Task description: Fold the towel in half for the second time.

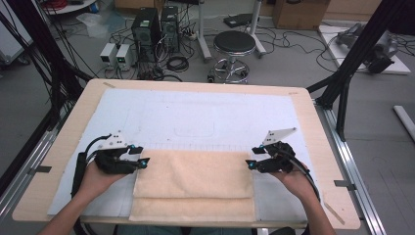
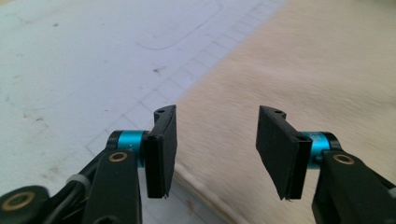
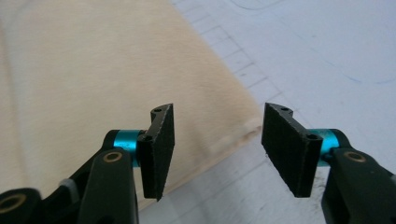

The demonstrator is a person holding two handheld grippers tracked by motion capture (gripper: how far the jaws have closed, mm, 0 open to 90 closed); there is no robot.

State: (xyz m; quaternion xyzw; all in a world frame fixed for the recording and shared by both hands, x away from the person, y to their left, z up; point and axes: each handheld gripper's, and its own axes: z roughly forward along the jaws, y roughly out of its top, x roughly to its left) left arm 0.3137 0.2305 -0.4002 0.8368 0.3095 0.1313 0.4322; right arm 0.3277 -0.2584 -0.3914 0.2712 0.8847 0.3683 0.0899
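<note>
In the high view, a folded beige towel (image 1: pixel 195 185) lies in the lower middle of the frame, on a white mat (image 1: pixel 195 117) that covers most of a wooden table (image 1: pixel 318 147). The towel's upper layer sits a little short of the lower one, so a strip of the lower layer shows along the bottom edge. The left gripper (image 1: pixel 143 156) sits at the left of the frame, just at the towel's upper left corner, held by the person's left hand (image 1: pixel 95 178). The right gripper (image 1: pixel 253 157) mirrors it at the towel's upper right corner, held by the right hand (image 1: pixel 296 181). A round black stool (image 1: pixel 234 43) stands on the floor beyond the table, at the top centre.

In the left gripper view, the left gripper (image 2: pixel 217 147) has its jaws spread wide with nothing between them; the towel (image 2: pixel 299 74) fills the right half and its edge runs just under the left jaw, the mat (image 2: pixel 84 56) to the upper left.

In the right gripper view, the right gripper (image 3: pixel 217 149) is likewise spread and empty, poised over the towel's (image 3: pixel 102 65) corner, with the mat (image 3: pixel 327 60) at the right.
</note>
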